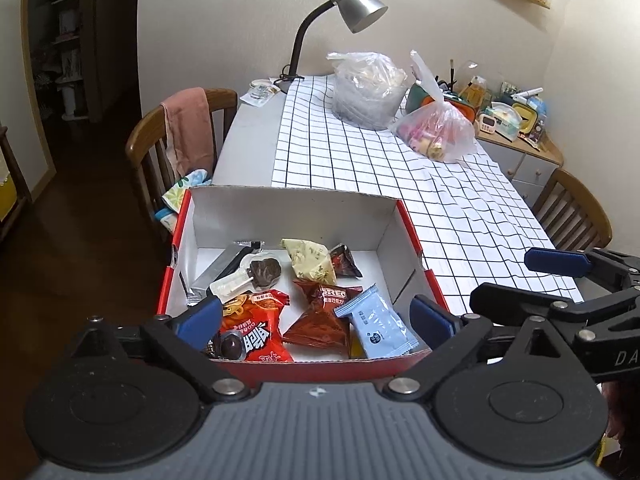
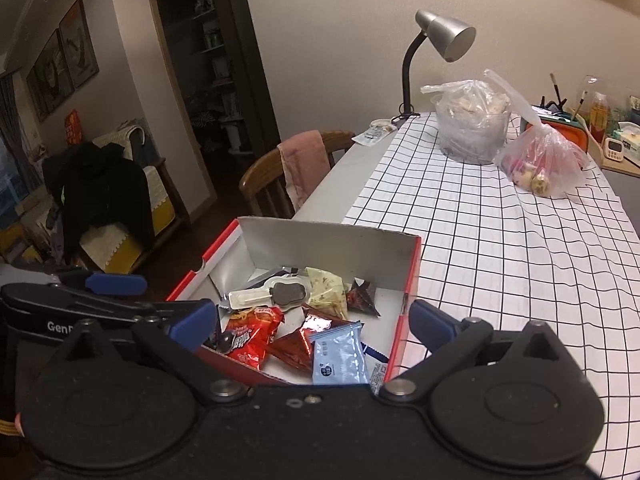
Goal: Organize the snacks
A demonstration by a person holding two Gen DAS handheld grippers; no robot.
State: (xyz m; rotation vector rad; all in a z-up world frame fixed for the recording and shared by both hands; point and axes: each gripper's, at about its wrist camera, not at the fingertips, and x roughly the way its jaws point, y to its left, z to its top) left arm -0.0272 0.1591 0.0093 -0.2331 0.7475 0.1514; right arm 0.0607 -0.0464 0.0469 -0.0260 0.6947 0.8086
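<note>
A red cardboard box (image 1: 288, 216) (image 2: 320, 240) with a white inside sits at the near end of the table. In it lie a red snack packet (image 1: 256, 328) (image 2: 250, 334), a brown Oreo packet (image 1: 320, 316), a light blue packet (image 1: 378, 328) (image 2: 340, 356), a cream packet (image 1: 310, 264) (image 2: 326, 290), a small dark red packet (image 1: 344, 262) and a wrapped chocolate lollipop (image 1: 256, 276) (image 2: 276, 294). My left gripper (image 1: 316, 320) (image 2: 120, 298) hovers open over the box's near edge, holding nothing. My right gripper (image 2: 312, 320) (image 1: 504, 280) is open and empty beside it, over the box's right side.
A white grid tablecloth (image 1: 400, 184) covers the table. At the far end stand a bagged clear container (image 1: 366, 88), a plastic bag of snacks (image 1: 436, 130) and a silver desk lamp (image 1: 356, 4). Wooden chairs (image 1: 160, 140) flank the table; a cluttered cabinet (image 1: 516, 120) stands far right.
</note>
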